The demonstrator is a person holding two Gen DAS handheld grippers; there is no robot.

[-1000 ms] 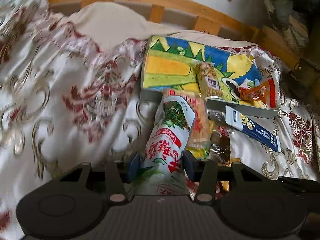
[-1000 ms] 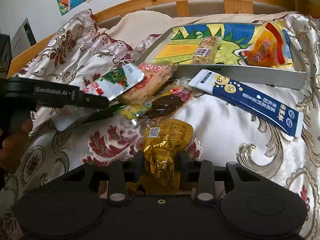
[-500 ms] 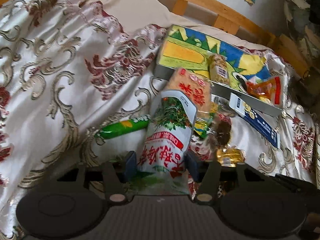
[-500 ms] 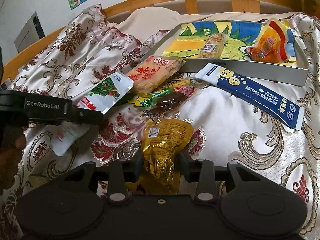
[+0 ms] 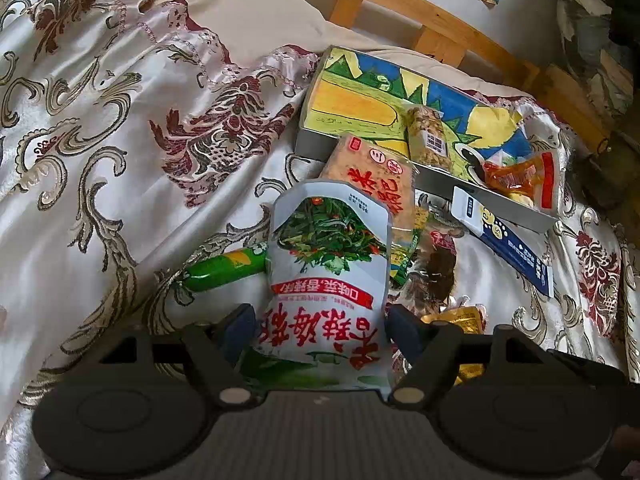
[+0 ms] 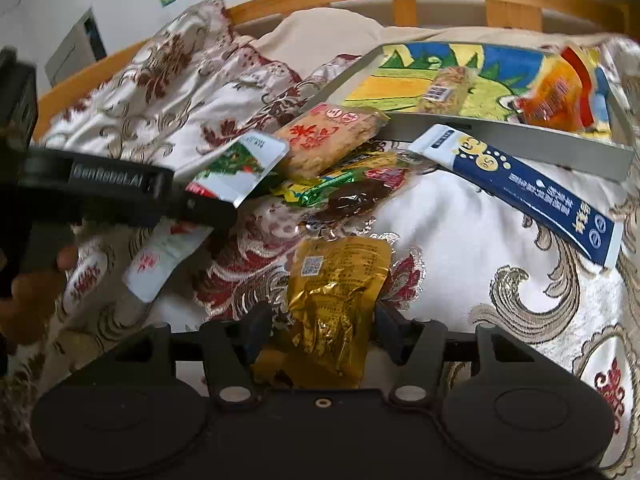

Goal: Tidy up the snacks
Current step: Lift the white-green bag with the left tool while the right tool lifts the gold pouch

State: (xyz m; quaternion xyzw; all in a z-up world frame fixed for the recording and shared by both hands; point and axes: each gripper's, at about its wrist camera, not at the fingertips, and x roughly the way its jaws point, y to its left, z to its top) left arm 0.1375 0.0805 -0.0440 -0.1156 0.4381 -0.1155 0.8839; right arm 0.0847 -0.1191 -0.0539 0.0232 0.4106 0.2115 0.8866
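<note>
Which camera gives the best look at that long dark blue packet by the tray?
The right wrist view: the blue packet lies there in full, print readable, unobstructed. The left wrist view shows it smaller, off at the right side, its upper end next to the tray.

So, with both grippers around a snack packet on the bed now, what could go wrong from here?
1. Both grippers' jaws have just been opening. The left gripper has the white seaweed pouch between them and the right gripper the gold foil packet; either may slip out.
2. The rice cracker pack leans on the tray wall and may slide.
3. The soft, creased bedspread could let packets shift.
</note>
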